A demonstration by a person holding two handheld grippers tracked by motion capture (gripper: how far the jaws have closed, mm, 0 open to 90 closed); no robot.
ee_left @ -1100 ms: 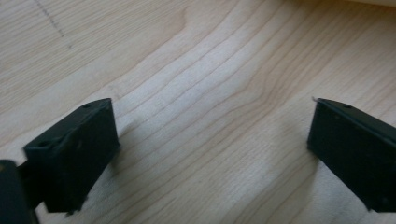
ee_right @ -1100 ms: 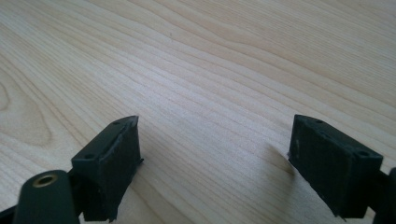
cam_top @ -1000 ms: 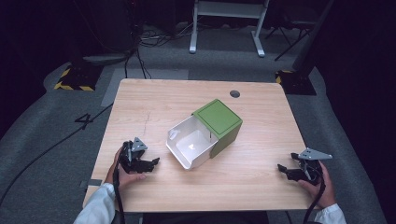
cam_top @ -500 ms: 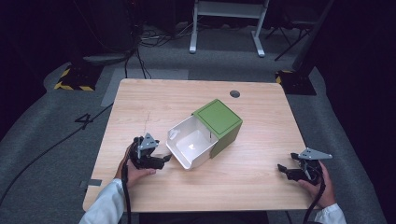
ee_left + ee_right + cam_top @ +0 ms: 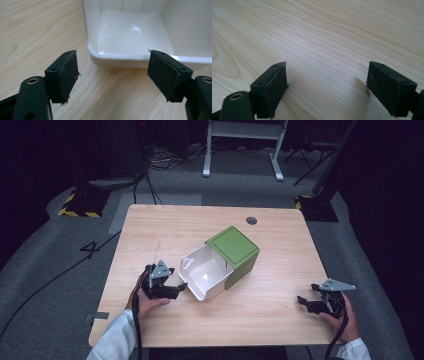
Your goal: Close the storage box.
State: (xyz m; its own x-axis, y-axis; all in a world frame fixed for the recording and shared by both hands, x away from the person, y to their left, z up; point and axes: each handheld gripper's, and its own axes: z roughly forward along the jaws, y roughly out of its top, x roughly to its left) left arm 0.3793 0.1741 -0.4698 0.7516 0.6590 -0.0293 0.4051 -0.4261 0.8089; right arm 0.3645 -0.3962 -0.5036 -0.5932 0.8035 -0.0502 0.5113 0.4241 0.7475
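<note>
The white drawer (image 5: 204,277) is standing pulled out of the green box (image 5: 234,251) near the middle of the wooden table (image 5: 150,227), its open end facing the person's near-left side. In the left gripper view the drawer (image 5: 130,37) is showing a glossy bare floor and a rounded front corner.

The left gripper (image 5: 176,289) is hovering just beside the drawer's near-left rim, pointing at it. Its jaws have just been closing slightly, yet they are standing wide apart; in its own view the left gripper (image 5: 112,72) is holding nothing, and the drawer's front wall is lying just beyond the pads, not between them. Whether a fingertip is touching the rim cannot be told.

The right gripper (image 5: 306,302) is resting near the table's near-right edge, well apart from the box, jaws spread and released; in its own view the right gripper (image 5: 325,87) is facing bare wood grain.

A dark round grommet (image 5: 251,220) is sitting near the far edge. Nothing is lying between the left gripper and the drawer.
</note>
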